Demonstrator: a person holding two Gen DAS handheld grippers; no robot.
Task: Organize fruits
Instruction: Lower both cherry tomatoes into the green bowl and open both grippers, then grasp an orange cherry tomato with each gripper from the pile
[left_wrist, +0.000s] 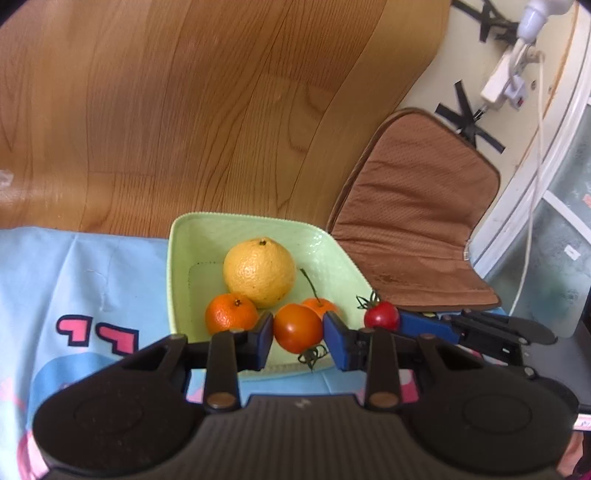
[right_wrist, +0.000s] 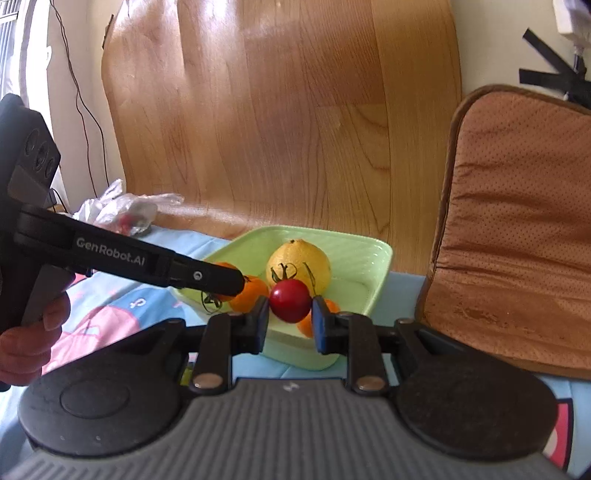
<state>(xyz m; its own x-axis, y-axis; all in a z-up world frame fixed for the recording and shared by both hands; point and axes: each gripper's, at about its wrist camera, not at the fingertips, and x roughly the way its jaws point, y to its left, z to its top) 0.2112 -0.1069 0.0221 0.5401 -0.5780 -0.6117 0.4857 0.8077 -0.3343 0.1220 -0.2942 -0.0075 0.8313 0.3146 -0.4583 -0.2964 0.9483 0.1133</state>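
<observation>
A light green square dish (left_wrist: 184, 236) sits on the blue cloth and holds a yellow citrus (left_wrist: 259, 272), a small orange (left_wrist: 231, 313) and another orange (left_wrist: 320, 305) with a stem. My left gripper (left_wrist: 298, 328) is shut on an orange-red tomato (left_wrist: 297, 327) over the dish's near edge. My right gripper (right_wrist: 290, 314) is shut on a red cherry tomato (right_wrist: 290, 300) just in front of the dish (right_wrist: 380, 258). The red tomato also shows in the left wrist view (left_wrist: 381, 314), at the dish's right corner. The yellow citrus (right_wrist: 314, 264) lies behind it.
A blue patterned cloth (left_wrist: 74, 280) covers the table. A brown cushion (left_wrist: 417, 206) leans at the right behind the dish. A wooden board (left_wrist: 221, 103) stands behind. A crumpled plastic bag (right_wrist: 118, 208) lies at the back left. Cables and a power strip (left_wrist: 502, 77) hang on the wall.
</observation>
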